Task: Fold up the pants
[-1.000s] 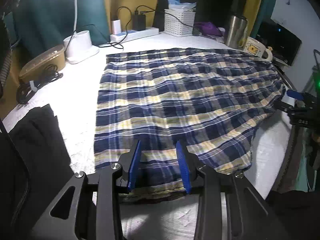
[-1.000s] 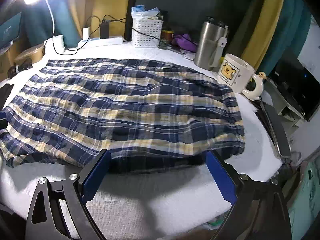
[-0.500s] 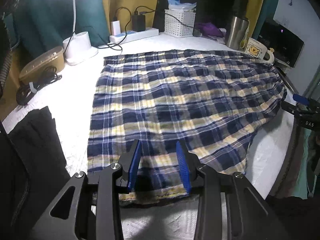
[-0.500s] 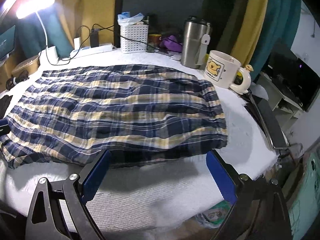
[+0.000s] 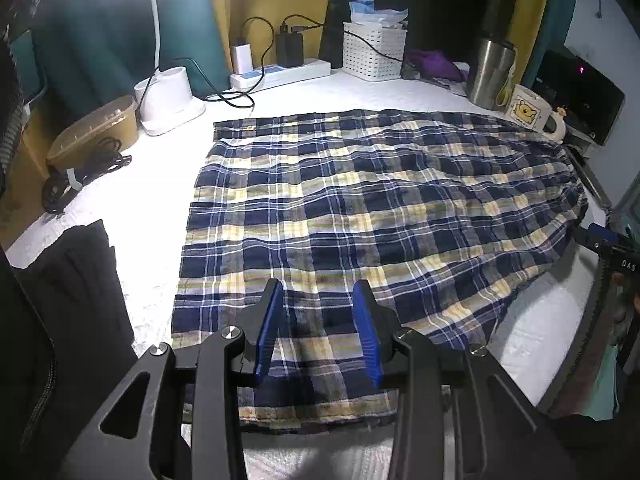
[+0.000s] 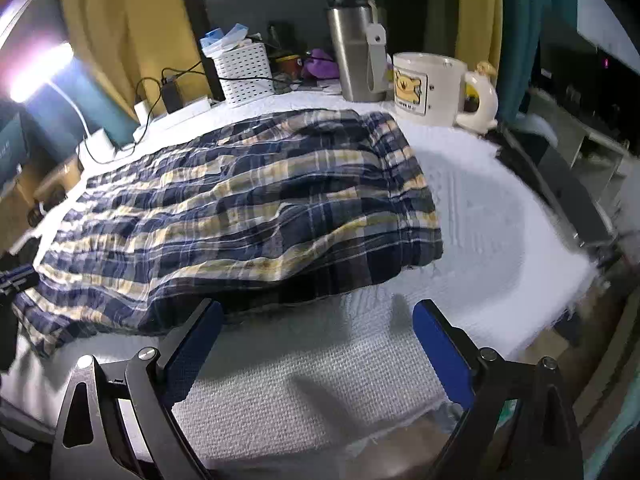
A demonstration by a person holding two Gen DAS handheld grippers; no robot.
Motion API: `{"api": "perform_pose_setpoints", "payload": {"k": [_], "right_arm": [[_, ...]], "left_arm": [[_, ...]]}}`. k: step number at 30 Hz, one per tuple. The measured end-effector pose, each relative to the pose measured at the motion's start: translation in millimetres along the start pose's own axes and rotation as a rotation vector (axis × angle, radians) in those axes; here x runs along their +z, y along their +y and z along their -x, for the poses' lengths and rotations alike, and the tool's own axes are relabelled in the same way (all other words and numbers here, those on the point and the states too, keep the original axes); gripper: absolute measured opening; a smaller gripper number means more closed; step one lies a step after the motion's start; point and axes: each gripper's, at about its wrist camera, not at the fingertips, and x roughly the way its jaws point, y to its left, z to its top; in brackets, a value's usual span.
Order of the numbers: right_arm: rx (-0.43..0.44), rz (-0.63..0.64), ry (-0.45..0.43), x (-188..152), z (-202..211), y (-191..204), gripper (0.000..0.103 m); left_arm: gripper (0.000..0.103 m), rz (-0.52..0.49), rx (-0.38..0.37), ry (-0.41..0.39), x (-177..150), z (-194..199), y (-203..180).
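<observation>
Blue, yellow and white plaid pants [image 5: 360, 208] lie spread flat on a white towel-covered table [image 5: 132, 208]. My left gripper [image 5: 318, 332] hovers over the near hem end. Its blue pads stand partly apart with flat cloth showing between them, and nothing is pinched. My right gripper [image 6: 316, 340] stands wide open over bare towel just in front of the pants [image 6: 240, 208], near their right-hand end. No cloth is between its fingers. From the left wrist view the right gripper [image 5: 612, 244] shows at the table's right edge.
A cream bear mug [image 6: 424, 88] and a steel tumbler [image 6: 352, 48] stand close behind the pants' far corner. At the back are a white basket [image 5: 372, 56], power strip [image 5: 280, 74] with cables and lamp base [image 5: 168, 96]. A black garment [image 5: 72, 280] lies at left.
The right gripper has slid to the right along the pants' near edge and rolled, so the scene now tilts. The left gripper has crept slightly further over the hem. Both keep the same opening.
</observation>
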Motion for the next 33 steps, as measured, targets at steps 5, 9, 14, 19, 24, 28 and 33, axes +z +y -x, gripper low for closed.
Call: {"api": "perform_pose_setpoints", "payload": {"k": [5, 9, 14, 19, 24, 28, 33], "right_arm": [[0.040, -0.031, -0.003, 6, -9, -7, 0.097], [0.067, -0.044, -0.010, 14, -15, -9, 0.102], [0.079, -0.057, -0.017, 23, -23, -12, 0.103], [0.082, -0.072, -0.033, 33, -31, -15, 0.103], [0.113, -0.109, -0.042, 40, -35, -20, 0.103], [0.117, -0.124, -0.055, 46, -41, -21, 0.103], [0.108, -0.135, -0.054, 55, -49, -19, 0.103]], "left_arm": [[0.036, 0.009, 0.029, 0.006, 8, -3, 4], [0.036, 0.014, 0.046, 0.009, 14, -5, 6], [0.036, 0.017, 0.058, 0.019, 21, -11, 8], [0.036, 0.019, 0.066, 0.037, 26, -20, 11], [0.036, 0.024, 0.065, 0.048, 30, -28, 14], [0.036, 0.030, 0.060, 0.052, 32, -33, 16], [0.036, 0.061, 0.053, 0.054, 32, -38, 26]]}}
